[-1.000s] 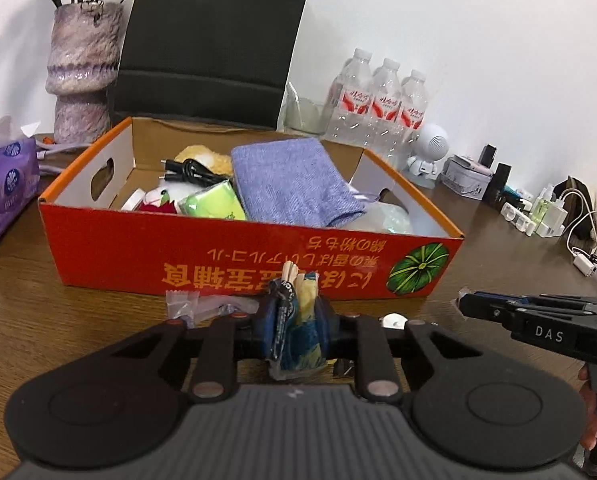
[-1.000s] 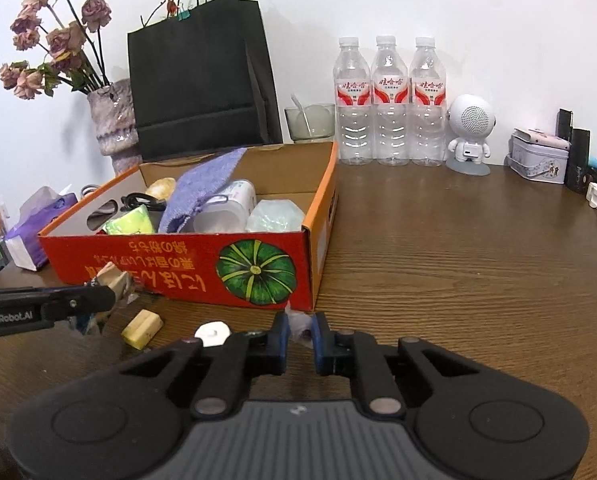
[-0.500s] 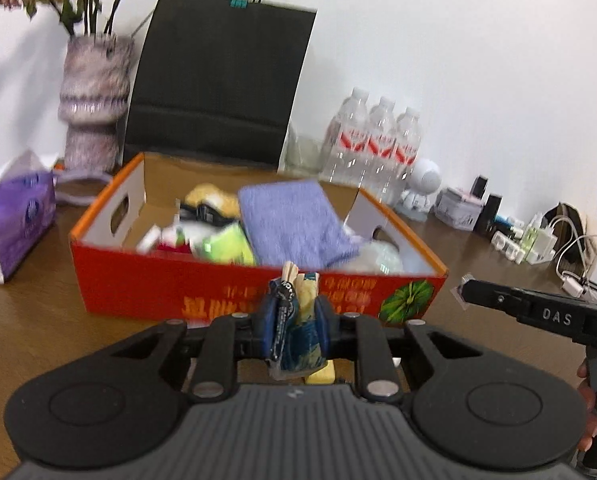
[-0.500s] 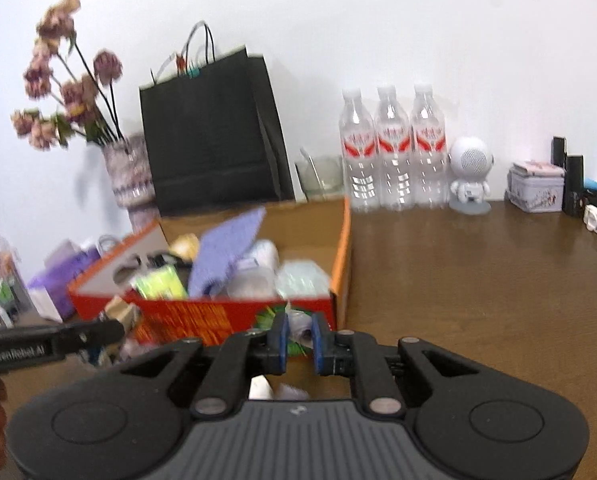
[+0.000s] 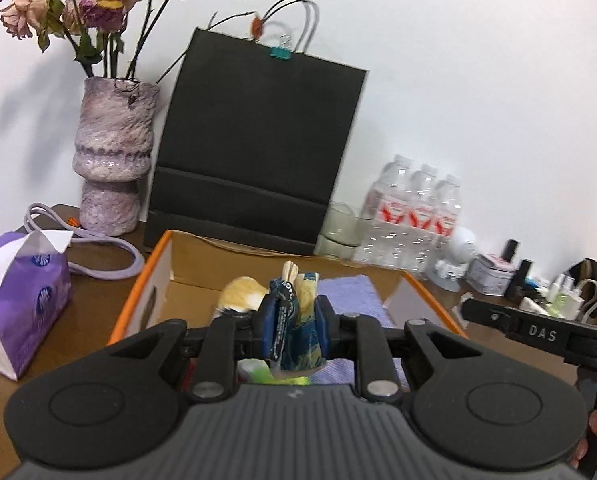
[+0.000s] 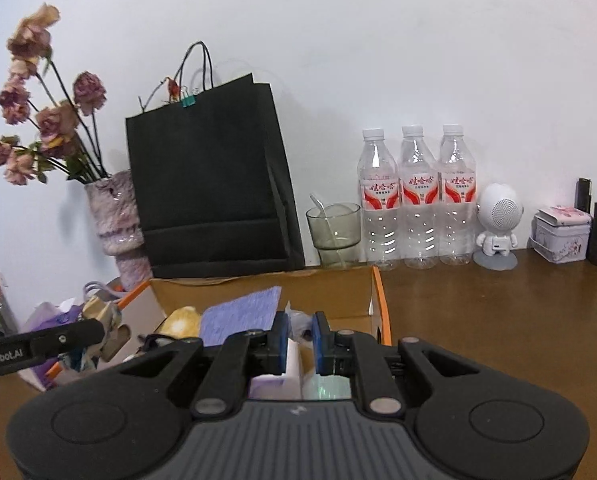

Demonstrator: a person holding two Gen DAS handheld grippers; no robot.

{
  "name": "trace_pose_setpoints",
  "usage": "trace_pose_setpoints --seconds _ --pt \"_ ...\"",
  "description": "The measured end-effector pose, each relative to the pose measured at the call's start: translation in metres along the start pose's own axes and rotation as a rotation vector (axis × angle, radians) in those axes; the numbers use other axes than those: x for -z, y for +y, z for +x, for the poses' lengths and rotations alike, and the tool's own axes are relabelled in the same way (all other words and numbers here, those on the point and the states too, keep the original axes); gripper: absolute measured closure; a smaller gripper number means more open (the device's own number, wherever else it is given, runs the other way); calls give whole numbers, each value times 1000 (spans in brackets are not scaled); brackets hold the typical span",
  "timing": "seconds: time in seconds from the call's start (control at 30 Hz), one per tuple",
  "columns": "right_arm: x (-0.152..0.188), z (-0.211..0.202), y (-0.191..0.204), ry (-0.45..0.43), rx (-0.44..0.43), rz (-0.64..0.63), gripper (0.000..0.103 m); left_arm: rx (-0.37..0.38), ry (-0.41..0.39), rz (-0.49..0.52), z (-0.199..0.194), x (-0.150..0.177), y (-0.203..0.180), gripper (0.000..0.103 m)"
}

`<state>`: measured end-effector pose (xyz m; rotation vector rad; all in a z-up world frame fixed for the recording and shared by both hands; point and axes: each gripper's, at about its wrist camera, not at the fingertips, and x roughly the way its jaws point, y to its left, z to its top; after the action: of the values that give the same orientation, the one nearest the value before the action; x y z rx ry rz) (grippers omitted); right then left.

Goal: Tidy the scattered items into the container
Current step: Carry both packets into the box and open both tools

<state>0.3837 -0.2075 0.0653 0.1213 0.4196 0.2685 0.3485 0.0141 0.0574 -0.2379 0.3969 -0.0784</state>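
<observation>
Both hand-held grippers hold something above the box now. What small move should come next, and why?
Probably open both and let the items drop. The left hand-held gripper is shut on a blue-and-yellow packet, and the right hand-held gripper pinches a small clear wrapper. Both items appear over the open orange cardboard box, above the purple cloth inside it.

- The left wrist view looks forward and slightly down along its fingers, close over the open box (image 5: 158, 276).
- The right wrist view faces likewise, from further right.
- Both share the box, black bag (image 5: 254, 148) and bottles (image 6: 418, 196).
</observation>
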Motion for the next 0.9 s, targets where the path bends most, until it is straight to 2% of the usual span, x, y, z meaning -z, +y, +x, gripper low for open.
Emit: trace_pose_setpoints --seconds 0.17,0.33,0.4,0.43,0.47,0.5,0.53,0.57,0.6,0.63,0.9 --pt "-1 32 1 43 1 -18 92 -49 6 10 30 -8 13 82" --pt "3 48 0 75 7 -28 92 -61 34 33 47 -5 14 81" --pt "3 50 -1 82 10 -24 91 -60 49 42 50 -2 13 78" --pt "4 51 -2 88 12 -20 88 -63 58 46 51 -2 12 63" --pt "4 52 -2 96 13 -15 87 -64 64 50 51 -1 10 29" --pt "3 52 -2 100 10 -14 76 -70 68 51 50 -2 9 7" --pt "3 51 -2 106 0 -13 37 -86 57 53 47 -1 7 0" --pt "2 49 -1 110 -2 -12 11 -97 49 64 45 -2 3 0" --pt "1 48 0 112 4 -16 4 -98 48 79 43 -3 1 0" --pt "0 48 3 107 8 -28 0 -96 47 85 42 -3 -1 0" --pt "-4 50 7 89 7 -48 0 -107 49 69 40 -5 0 0"
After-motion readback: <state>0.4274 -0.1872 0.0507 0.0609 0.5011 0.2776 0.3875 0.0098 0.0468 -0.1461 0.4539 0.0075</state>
